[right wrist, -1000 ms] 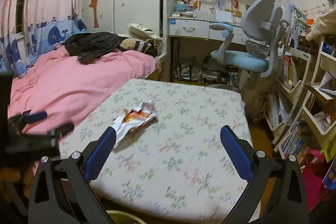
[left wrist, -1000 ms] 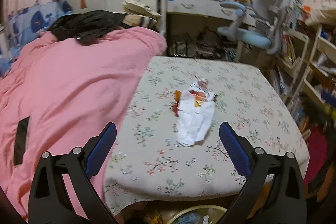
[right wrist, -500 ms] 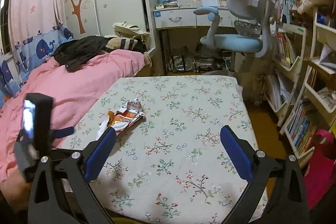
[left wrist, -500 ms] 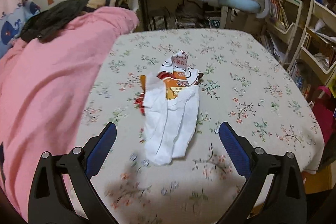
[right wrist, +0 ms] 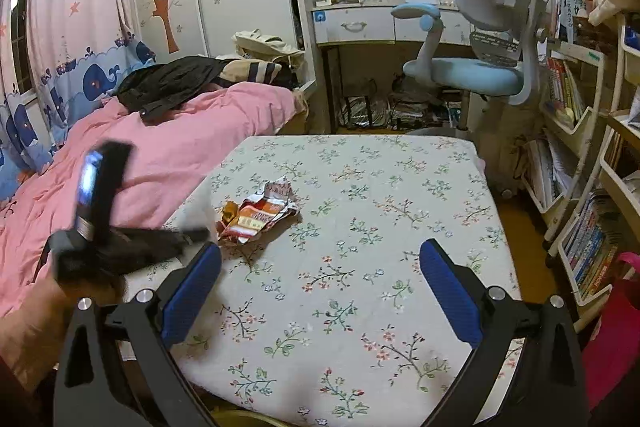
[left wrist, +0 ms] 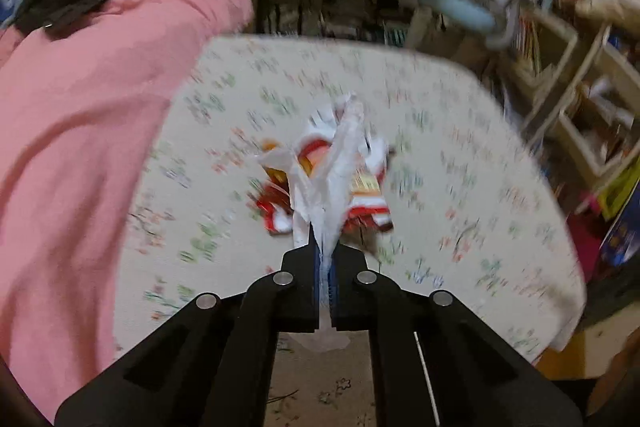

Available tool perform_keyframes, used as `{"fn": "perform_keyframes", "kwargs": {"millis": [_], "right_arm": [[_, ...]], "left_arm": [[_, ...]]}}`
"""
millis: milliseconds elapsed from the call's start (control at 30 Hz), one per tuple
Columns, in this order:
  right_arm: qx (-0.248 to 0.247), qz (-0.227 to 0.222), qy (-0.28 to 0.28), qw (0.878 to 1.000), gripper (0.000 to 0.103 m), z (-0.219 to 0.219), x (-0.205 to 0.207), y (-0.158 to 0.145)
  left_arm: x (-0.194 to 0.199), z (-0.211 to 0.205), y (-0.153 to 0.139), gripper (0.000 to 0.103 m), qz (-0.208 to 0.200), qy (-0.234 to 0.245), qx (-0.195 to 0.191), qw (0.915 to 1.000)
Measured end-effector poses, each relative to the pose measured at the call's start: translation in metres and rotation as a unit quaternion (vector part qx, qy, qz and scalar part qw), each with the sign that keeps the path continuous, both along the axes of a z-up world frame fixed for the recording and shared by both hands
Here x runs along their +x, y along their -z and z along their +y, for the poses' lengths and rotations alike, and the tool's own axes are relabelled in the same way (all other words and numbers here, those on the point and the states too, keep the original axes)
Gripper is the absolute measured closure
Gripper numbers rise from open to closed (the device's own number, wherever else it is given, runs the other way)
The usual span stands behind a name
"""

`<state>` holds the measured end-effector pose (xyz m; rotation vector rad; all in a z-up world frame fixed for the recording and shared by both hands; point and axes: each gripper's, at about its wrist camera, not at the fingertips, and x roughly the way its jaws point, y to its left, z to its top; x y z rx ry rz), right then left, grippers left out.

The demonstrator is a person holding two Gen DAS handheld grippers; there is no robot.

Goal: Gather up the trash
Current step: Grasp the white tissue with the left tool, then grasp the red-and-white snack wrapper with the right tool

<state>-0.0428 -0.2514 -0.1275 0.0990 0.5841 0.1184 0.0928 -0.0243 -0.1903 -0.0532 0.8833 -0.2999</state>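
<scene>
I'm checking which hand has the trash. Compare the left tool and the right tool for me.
The left tool is shut, its jaws having just been closing, while the right tool stands wide open. The left tool pinches the near end of the white wrapper; the right tool holds nothing. The left tool is at the trash, and the right tool hangs over bare floral sheet, apart from it. Both have black arms and blue pads.

We are clamping our left gripper (left wrist: 325,259) tight, its jaws having just been closing, with thin white material pinched between the blue pads. It is pointing steeply downward. We are holding our right gripper (right wrist: 320,283) spread wide, nothing between its fingers (right wrist: 192,283), aiming forward and slightly down.
</scene>
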Motion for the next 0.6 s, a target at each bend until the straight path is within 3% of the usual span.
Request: {"fn": "perform_keyframes", "kwargs": {"millis": [200, 400, 600], "right_arm": [[-0.016, 0.025, -0.016, 0.999, 0.008, 0.013, 0.004, 0.01], [-0.038, 0.05, -0.05, 0.997, 0.008, 0.034, 0.009, 0.021], [-0.03, 0.083, -0.075, 0.993, 0.008, 0.048, 0.027, 0.033]], "left_arm": [[-0.009, 0.034, -0.029, 0.099, -0.043, -0.051, -0.021, 0.9976], [-0.012, 0.051, -0.036, 0.099, -0.051, -0.079, -0.003, 0.9955], [-0.011, 0.057, -0.043, 0.099, -0.053, -0.088, -0.005, 0.9947]]}}
